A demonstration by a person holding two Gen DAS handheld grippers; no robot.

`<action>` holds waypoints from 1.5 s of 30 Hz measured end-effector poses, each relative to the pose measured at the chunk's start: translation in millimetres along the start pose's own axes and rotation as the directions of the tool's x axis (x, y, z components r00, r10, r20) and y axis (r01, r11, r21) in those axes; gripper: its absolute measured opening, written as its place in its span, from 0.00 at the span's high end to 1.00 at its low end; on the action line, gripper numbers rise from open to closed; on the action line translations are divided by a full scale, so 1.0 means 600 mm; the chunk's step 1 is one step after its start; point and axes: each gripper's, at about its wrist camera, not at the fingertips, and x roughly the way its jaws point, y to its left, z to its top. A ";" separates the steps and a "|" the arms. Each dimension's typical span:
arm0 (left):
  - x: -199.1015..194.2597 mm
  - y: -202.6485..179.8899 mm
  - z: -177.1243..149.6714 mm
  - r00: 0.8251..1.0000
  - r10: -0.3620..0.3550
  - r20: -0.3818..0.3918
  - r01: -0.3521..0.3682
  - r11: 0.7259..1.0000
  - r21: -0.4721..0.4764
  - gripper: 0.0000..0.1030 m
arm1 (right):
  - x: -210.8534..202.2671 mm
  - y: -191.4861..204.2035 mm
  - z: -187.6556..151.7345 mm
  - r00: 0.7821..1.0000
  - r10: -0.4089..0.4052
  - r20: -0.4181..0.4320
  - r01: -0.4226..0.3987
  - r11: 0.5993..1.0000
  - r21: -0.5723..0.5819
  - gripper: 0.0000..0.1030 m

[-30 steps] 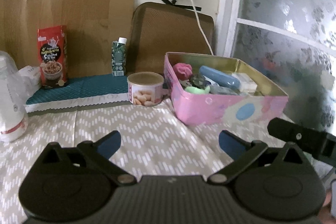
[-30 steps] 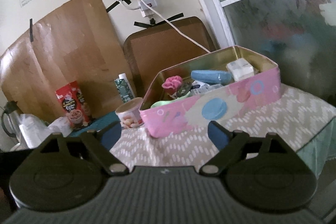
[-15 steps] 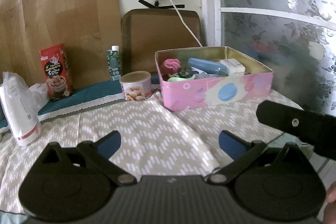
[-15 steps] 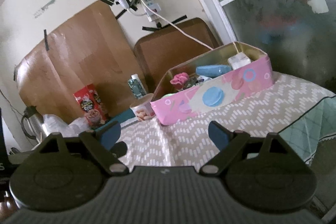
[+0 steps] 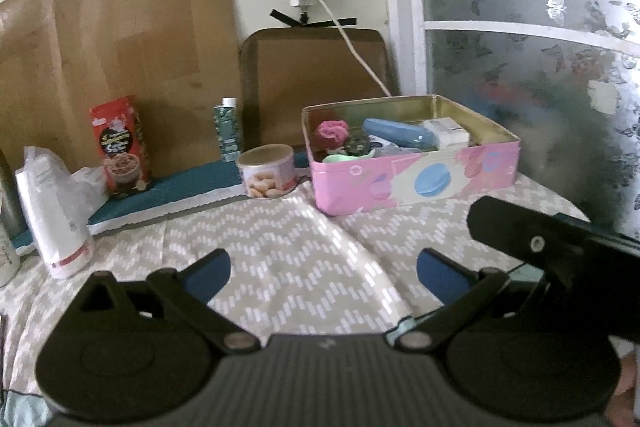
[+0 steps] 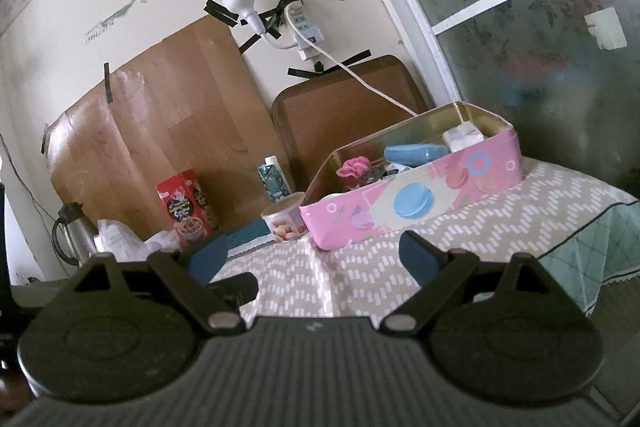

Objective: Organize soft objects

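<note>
A pink tin box (image 5: pixel 416 183) stands at the back right of the table; it also shows in the right wrist view (image 6: pixel 412 203). Inside lie a pink scrunchie (image 5: pixel 332 131), a blue soft roll (image 5: pixel 398 132), a white packet (image 5: pixel 446 133), a green item (image 5: pixel 338 158) and a dark item (image 5: pixel 358 145). My left gripper (image 5: pixel 322 269) is open and empty, well short of the box over the patterned cloth. My right gripper (image 6: pixel 314 253) is open and empty, low near the table's front edge; its black body (image 5: pixel 552 243) crosses the left wrist view at right.
A nut can (image 5: pixel 267 175), a green carton (image 5: pixel 228 135), a red snack box (image 5: pixel 120 147) and a white bag (image 5: pixel 52 215) stand left of the box. A metal kettle (image 6: pixel 74 235) is far left. The table edge (image 6: pixel 592 279) drops off at right.
Both grippers have pulled back and up from the pink box, which now looks smaller and farther. Both stay open and empty. Nothing on the table has moved.
</note>
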 end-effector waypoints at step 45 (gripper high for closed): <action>0.013 0.016 -0.021 0.998 0.027 -0.059 -0.029 0.999 -0.032 0.00 | -0.006 0.011 -0.006 0.999 -0.014 0.030 0.016 0.999 -0.042 0.08</action>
